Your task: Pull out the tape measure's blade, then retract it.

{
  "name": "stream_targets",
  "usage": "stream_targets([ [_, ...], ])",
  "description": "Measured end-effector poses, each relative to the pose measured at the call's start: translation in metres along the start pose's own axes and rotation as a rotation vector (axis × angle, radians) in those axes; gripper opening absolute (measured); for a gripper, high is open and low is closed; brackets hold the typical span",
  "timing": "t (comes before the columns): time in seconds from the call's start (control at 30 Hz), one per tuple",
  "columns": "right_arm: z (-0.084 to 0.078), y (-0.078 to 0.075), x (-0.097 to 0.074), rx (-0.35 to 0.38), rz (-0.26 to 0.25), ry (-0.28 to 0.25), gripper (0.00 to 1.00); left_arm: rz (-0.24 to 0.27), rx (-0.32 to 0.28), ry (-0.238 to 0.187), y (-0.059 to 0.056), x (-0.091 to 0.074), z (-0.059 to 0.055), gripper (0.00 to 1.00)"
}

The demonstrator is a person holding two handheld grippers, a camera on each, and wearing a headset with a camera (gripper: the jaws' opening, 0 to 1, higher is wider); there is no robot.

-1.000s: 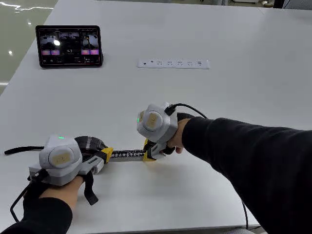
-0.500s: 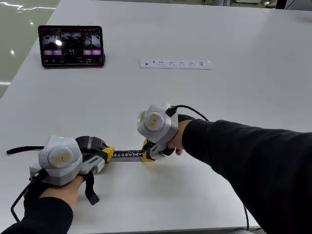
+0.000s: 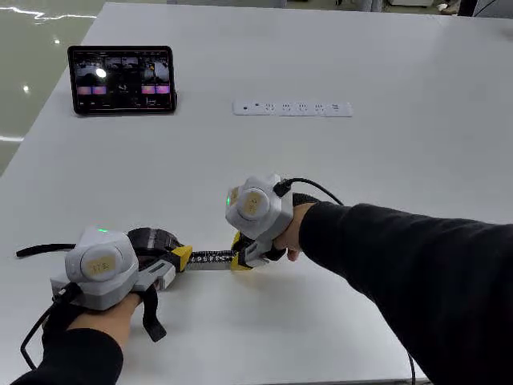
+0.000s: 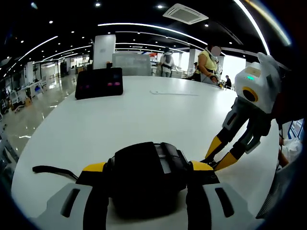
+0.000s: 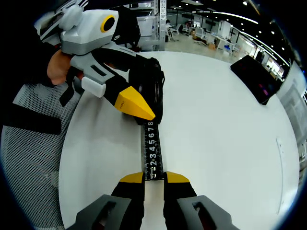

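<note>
A black tape measure case (image 3: pixel 152 241) lies on the white table (image 3: pixel 337 160), gripped between the yellow-tipped jaws of my left gripper (image 3: pixel 172 261). In the left gripper view the case (image 4: pixel 148 172) sits between the two fingers. A short length of numbered blade (image 3: pixel 210 257) runs right from the case to my right gripper (image 3: pixel 239 259), which is shut on the blade's end. The right gripper view shows the blade (image 5: pixel 151 148) with digits up to about 8, leading from my jaws (image 5: pixel 154 178) to the case (image 5: pixel 149 86) and the left gripper (image 5: pixel 135 104).
A tablet (image 3: pixel 122 79) stands at the far left and a white power strip (image 3: pixel 292 107) lies farther back in the middle. The case's black strap (image 3: pixel 44 250) trails left toward the table's left edge. People stand far off beyond the table (image 4: pixel 208 60).
The head camera has shifted a little. My right gripper has edged left toward the case, so the exposed blade is slightly shorter. The left gripper holds still.
</note>
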State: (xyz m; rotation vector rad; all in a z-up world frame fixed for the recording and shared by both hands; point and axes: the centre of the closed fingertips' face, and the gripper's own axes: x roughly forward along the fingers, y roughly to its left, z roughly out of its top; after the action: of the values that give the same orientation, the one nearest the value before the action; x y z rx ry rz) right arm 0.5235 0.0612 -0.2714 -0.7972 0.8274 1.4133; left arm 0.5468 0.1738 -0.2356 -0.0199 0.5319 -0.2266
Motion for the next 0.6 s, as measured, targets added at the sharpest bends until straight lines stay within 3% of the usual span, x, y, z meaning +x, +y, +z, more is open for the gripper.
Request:
stream_targets([
  [0.6, 0.0078, 0.0001, 0.0049, 0.022, -0.001, -0.023, 0.11, -0.001, -0.004, 0.002, 0.0013, 0.0009, -0.0004, 0.61],
])
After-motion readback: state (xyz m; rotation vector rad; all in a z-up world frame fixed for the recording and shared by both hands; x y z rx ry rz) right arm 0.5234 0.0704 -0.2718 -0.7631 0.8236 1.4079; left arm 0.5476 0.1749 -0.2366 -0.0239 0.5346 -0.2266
